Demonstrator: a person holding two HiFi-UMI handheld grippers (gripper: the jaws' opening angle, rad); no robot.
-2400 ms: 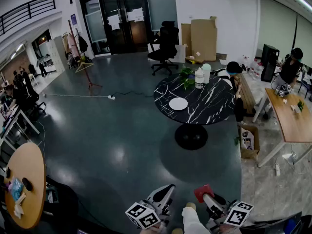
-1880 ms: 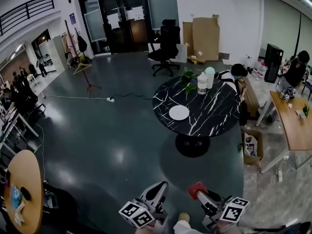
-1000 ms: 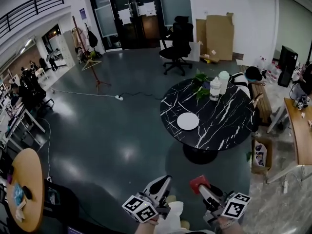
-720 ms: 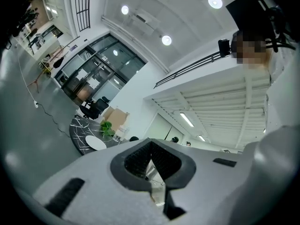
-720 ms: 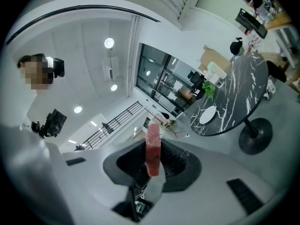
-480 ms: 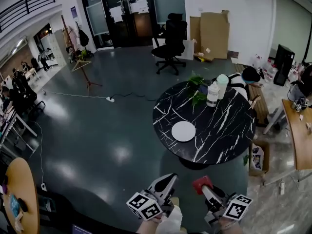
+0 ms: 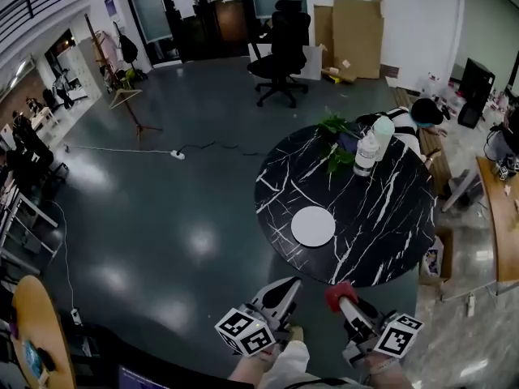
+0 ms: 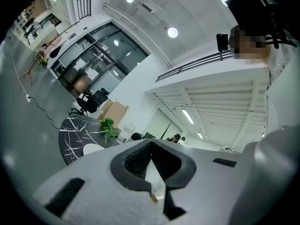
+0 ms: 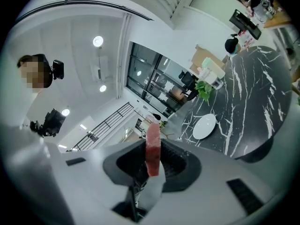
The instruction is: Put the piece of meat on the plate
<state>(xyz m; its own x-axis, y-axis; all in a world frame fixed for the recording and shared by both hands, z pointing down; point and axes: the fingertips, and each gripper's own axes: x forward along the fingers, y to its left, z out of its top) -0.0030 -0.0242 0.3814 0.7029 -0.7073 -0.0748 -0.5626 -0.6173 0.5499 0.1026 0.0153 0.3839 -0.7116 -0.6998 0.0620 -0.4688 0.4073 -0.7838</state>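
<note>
A person with a gripper in each hand stands just short of a round black marble table point(image 7: 381, 217), the delivery not yet made. The left gripper point(image 7: 285, 288) has its jaws closed together with nothing between them. Just to its right, the right gripper point(image 7: 344, 301) is clenched on the piece of meat point(image 9: 153, 149), a red slab held on edge and jutting past the jaw tips, over the floor at the table's near side.

The risk, by the look of it, lies in that hold: only part of the slab sits between the pads, and a soft, slick piece could slide or flop free and land on the floor. Letting go too early or too high would likely leave it on the marble instead, and a jaw knocking the light dish could push it aside.

The white plate point(image 7: 313, 226) lies empty on the near left part of the table. Farther right, two bottles point(image 7: 366, 154) stand beside a green plant point(image 7: 334, 128) at the far edge, their contents impossible to tell. Cardboard boxes point(image 7: 355, 24) lean at the far wall, contents hidden.
</note>
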